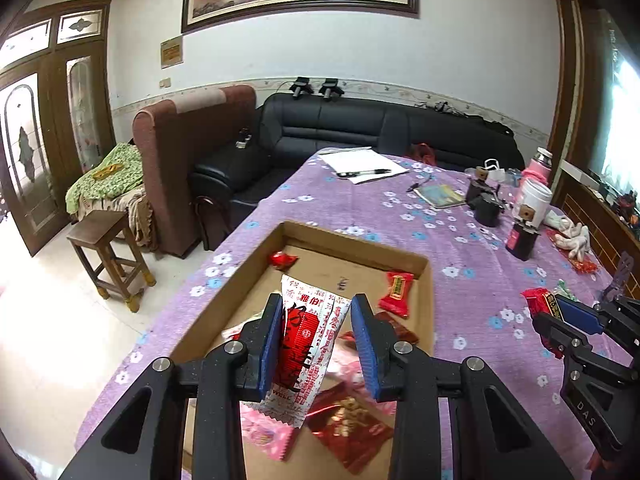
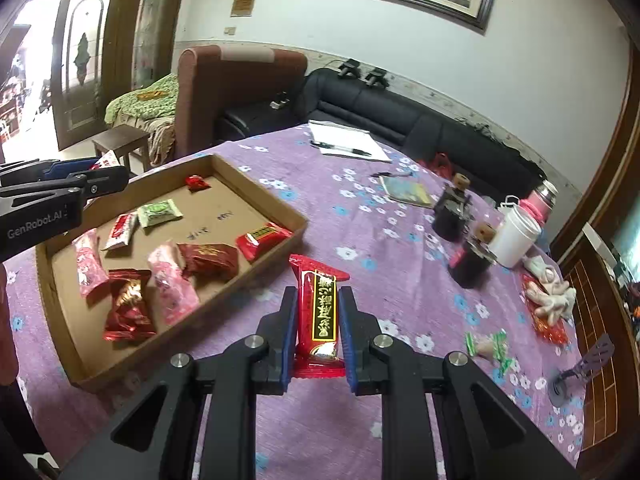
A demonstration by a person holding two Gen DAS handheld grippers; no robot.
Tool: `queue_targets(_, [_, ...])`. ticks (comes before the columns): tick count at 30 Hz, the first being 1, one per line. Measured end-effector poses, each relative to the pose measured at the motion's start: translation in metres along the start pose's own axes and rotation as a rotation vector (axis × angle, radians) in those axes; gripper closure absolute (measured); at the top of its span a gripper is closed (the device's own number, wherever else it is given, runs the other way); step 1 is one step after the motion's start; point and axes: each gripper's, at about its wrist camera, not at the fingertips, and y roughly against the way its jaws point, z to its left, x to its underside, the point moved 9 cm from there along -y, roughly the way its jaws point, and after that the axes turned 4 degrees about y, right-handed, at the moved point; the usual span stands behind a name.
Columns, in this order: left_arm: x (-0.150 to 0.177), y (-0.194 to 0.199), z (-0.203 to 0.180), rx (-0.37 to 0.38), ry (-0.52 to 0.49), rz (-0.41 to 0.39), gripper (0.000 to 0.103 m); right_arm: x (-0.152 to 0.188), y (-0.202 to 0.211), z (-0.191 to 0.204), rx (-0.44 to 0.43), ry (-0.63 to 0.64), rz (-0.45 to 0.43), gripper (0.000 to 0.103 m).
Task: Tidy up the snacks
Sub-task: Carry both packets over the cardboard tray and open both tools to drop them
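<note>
My left gripper (image 1: 316, 308) is shut on a white and red snack packet (image 1: 306, 344), held above the shallow cardboard tray (image 1: 430, 312). The tray (image 2: 256, 196) holds several wrapped snacks: red, pink, dark red, one green (image 2: 159, 212). My right gripper (image 2: 318, 300) is shut on a red snack bar with a black and gold label (image 2: 320, 308), held over the purple cloth to the right of the tray. In the left wrist view the right gripper (image 1: 560, 316) shows at the far right with its red bar (image 1: 540, 300). The left gripper (image 2: 108, 168) reaches in from the left edge of the right wrist view.
The table wears a purple flowered cloth (image 2: 360, 248). On it lie a green and white candy (image 2: 488, 346), paper with a pen (image 2: 348, 144), a booklet (image 2: 406, 192), two dark jars (image 2: 468, 260), a white cup (image 2: 514, 238) and a pink flask (image 1: 536, 168). A sofa (image 1: 360, 128) and stool (image 1: 108, 256) stand beyond.
</note>
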Motion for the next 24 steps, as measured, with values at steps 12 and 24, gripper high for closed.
queue_targets(12, [-0.005,0.0,0.037,-0.053,0.043,-0.006,0.067,-0.028,-0.004,0.039,-0.047,0.059,-0.023,0.084])
queue_targets(24, [-0.006,-0.007,0.071,-0.115,0.059,-0.004,0.067,-0.054,-0.018,0.074,-0.104,0.1,-0.034,0.084])
